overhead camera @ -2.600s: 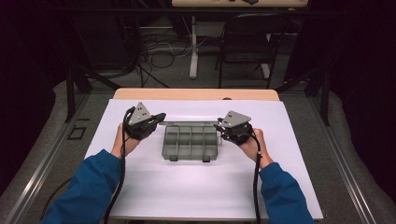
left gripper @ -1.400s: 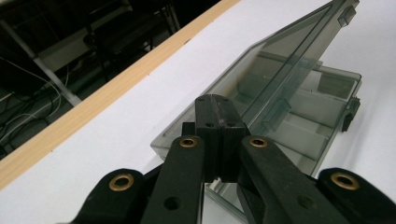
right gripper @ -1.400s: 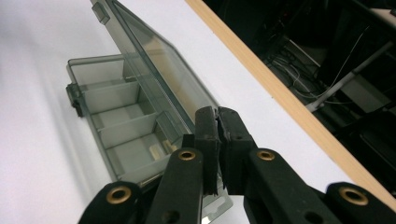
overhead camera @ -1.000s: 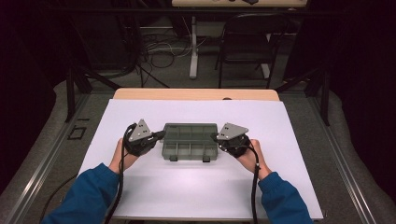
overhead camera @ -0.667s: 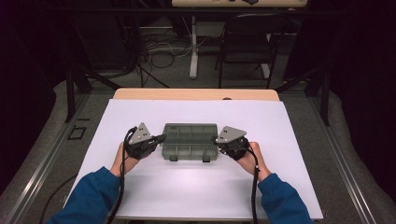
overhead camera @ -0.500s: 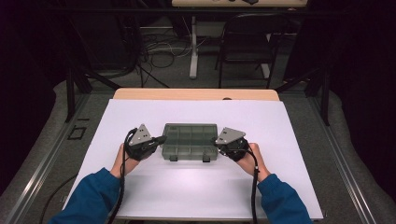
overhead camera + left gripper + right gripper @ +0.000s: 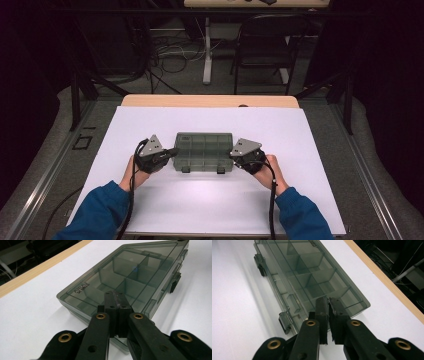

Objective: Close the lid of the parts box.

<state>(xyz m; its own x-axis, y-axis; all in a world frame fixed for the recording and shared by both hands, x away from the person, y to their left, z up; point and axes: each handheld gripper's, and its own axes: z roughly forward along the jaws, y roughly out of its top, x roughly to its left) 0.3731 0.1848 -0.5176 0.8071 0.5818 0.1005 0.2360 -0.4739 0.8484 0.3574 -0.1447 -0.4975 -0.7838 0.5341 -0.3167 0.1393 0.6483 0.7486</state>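
A smoky see-through compartment box [image 7: 204, 147] lies flat on the white table [image 7: 200, 210] with its lid down. Two latches sit on its near edge. My left gripper [image 7: 174, 151] is shut, its tips over the box's left end. In the left gripper view the shut jaws [image 7: 115, 293] lie on the lid [image 7: 130, 272] near a corner. My right gripper [image 7: 236, 155] is shut at the box's right end. In the right gripper view its jaws [image 7: 328, 300], with only a thin slit between them and nothing in it, sit over the lid [image 7: 307, 272] beside a latch [image 7: 284, 322].
The white sheet spreads wide around the box, with a wooden table edge [image 7: 210, 100] at the far side. Beyond it stand a dark chair [image 7: 265, 45] and table legs with cables on the floor. Blue sleeves come in from the bottom.
The grippers came from the box's far corners to its two ends, nearer the person, and the raised lid edge between them is now down flat. Over the last second almost nothing moved.
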